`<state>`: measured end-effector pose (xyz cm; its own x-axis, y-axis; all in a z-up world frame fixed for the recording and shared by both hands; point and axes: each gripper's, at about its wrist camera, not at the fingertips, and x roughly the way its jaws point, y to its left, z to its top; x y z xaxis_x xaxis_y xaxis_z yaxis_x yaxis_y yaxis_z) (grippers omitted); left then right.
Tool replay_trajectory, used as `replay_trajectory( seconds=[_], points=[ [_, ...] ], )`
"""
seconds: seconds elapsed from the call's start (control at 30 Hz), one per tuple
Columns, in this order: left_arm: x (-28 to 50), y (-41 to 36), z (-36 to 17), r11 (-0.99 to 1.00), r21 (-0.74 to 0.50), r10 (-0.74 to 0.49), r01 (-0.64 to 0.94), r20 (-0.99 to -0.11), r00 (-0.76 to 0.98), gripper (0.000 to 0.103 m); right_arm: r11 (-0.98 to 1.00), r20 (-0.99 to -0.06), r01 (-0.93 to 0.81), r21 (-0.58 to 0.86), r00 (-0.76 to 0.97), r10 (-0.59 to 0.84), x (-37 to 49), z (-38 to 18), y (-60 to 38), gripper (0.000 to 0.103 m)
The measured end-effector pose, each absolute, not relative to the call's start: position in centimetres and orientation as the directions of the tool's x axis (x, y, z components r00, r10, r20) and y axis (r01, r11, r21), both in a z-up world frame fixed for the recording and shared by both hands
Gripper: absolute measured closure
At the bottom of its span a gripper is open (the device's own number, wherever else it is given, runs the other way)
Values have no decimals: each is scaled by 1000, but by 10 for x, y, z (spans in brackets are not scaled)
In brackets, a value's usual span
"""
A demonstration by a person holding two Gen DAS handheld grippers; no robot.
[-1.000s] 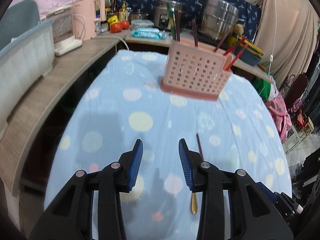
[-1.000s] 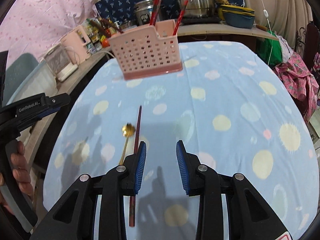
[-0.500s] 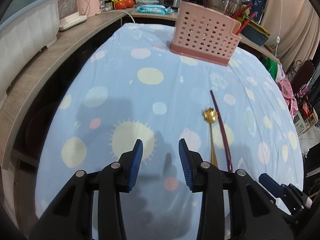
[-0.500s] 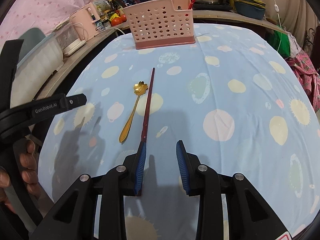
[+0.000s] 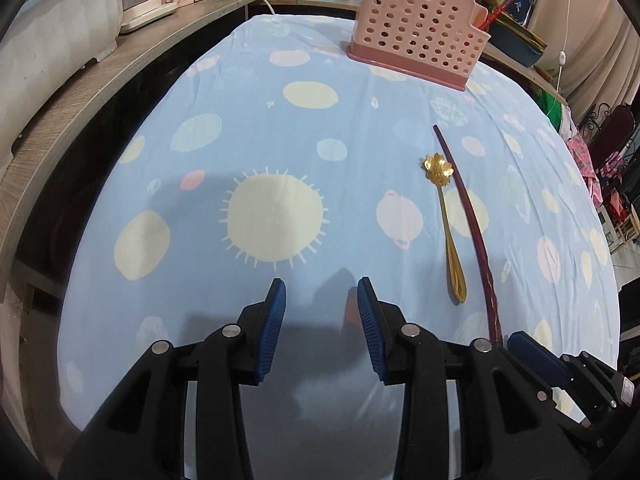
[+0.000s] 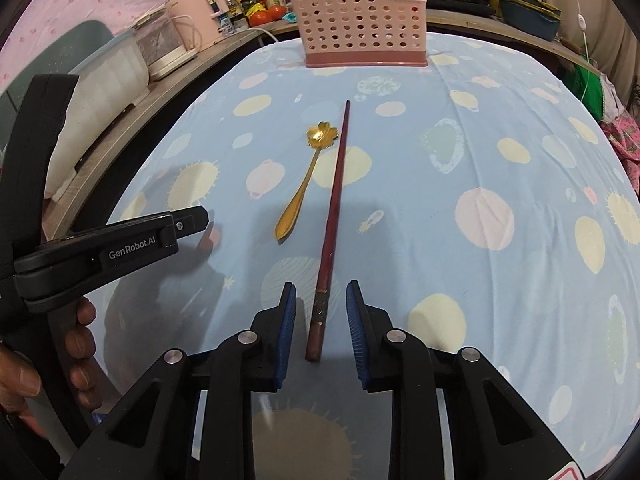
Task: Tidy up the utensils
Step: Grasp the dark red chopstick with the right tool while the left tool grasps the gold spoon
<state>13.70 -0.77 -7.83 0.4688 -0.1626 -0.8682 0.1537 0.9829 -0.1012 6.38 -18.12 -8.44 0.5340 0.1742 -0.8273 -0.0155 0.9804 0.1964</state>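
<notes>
Chopstick point(image 6: 334, 216) now between right gripper point(image 6: 320, 328) jaws, just narrowed, pads not touching yet; grab imminent. Left gripper point(image 5: 320, 312) released, empty. Rack point(image 6: 360, 20) at 12 o'clock.

Chopstick point(image 5: 466, 204) near end hidden behind left tongs' arm, basket point(image 6: 360, 20) contents cut off by frame top

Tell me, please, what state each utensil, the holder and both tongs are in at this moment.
Dark red chopstick: flat on the cloth, its near end between the right tongs, not yet pinched.
Gold spoon: flat on the cloth, left of the chopstick, untouched.
Pink holder: upright at the far end, red chopsticks sticking out.
Right tongs: open, just been closing around the chopstick.
Left tongs: open, empty.
</notes>
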Motion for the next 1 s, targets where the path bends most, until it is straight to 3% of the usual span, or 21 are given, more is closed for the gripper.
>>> replay_trajectory(
  seconds=[0.4,0.53,0.67,1.0],
  points=[
    [130,-22,-79,974,-109,-190,198,-869,457,68,985,-832,-1,171,535,145,61,-93,-185,96],
    [128,-29,-78,966,-134,-222,220,-869,443,66,983,-825,51,174,552,118,60,-92,-199,96],
    [127,-43,-76,955,-165,-262,248,-861,435,58,977,-821,108,184,564,93,62,-91,-217,96],
    [137,-75,-83,936,-181,-299,302,-861,411,62,969,-819,140,204,566,90,64,-92,-228,96]
  ],
)
